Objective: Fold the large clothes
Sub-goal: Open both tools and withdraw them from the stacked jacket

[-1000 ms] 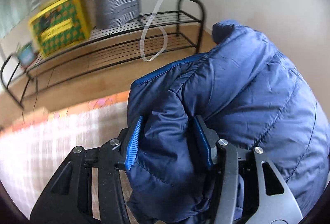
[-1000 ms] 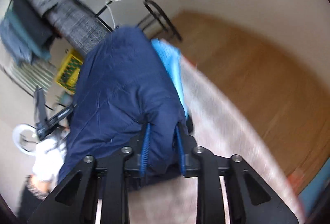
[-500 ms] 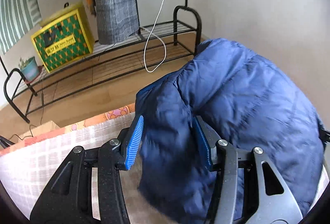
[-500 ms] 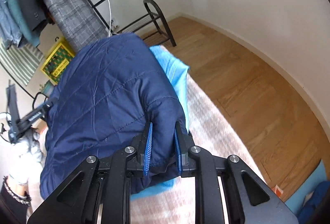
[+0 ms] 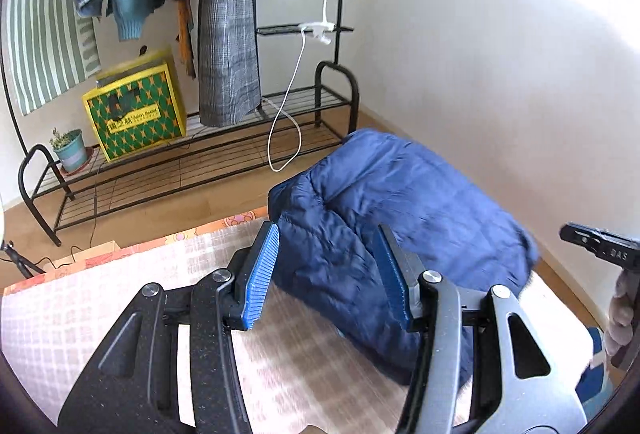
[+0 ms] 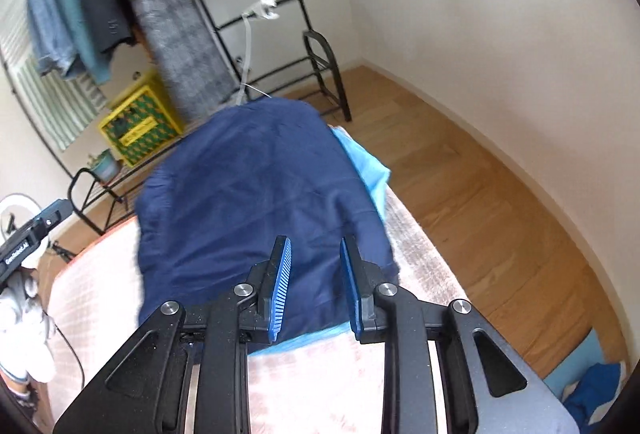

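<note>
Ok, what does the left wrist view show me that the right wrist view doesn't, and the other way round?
Left wrist only: a gloved hand at the right edge, and the white cable looping down over the rack's lower shelves.
Right wrist only: a light blue garment under the jacket's far side, a blue item on the floor at bottom right, and a white sleeve at the left edge.
Both: the navy jacket lying on the checked cover, the yellow-green box, the grey plaid coat and the potted plant.
</note>
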Available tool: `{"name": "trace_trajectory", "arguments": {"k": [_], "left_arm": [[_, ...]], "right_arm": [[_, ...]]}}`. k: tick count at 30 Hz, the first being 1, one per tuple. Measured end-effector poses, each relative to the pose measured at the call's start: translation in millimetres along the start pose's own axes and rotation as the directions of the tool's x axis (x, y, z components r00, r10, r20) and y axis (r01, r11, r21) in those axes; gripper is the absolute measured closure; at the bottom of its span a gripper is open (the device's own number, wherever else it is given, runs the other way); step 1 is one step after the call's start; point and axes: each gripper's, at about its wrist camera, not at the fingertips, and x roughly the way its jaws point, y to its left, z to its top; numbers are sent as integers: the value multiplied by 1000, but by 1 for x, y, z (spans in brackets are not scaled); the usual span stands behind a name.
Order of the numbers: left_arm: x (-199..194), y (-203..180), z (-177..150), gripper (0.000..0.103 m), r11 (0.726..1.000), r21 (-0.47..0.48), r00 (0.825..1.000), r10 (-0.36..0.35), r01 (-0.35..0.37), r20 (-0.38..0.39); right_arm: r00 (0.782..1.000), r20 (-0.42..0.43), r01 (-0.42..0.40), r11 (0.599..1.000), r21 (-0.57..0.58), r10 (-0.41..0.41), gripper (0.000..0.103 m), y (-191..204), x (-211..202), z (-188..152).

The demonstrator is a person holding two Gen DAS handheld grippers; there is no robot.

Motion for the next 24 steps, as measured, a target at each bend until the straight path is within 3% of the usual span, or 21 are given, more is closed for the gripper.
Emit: {"name": "trace_trajectory", "arguments": {"k": [3, 4, 6, 14, 19, 22, 24], "left_arm": [[-35, -6, -4, 50, 1000, 14, 1000, -19, 19, 21], [-47, -9, -7, 50, 1000, 19, 999, -25, 24, 29], [-72, -13, -10, 50, 999, 32, 998, -33, 31, 44], [-158, -22, -31, 50, 996, 63, 992, -70, 64, 100], [-202, -19, -49, 50, 995, 55, 989, -92, 86, 119], [-223, -15, -61, 50, 994, 56, 987, -98, 91, 127], [-238, -10, -72, 40, 994, 63, 986, -95, 87, 139]], "right_arm": [[999, 37, 11, 999, -40, -10, 75, 23, -32, -4], [999, 53, 15, 999, -50, -12, 65, 31, -45, -5], [996, 90, 16, 997, -70, -10, 56, 44, -70, -10], [987, 157, 59, 988, -141, -36, 56, 94, -146, -36], [980, 196, 59, 986, -155, -27, 44, 121, -184, -56], [975, 218, 82, 982, -168, -44, 44, 138, -202, -71], [973, 221, 107, 977, -184, -65, 44, 152, -209, -82]]}}
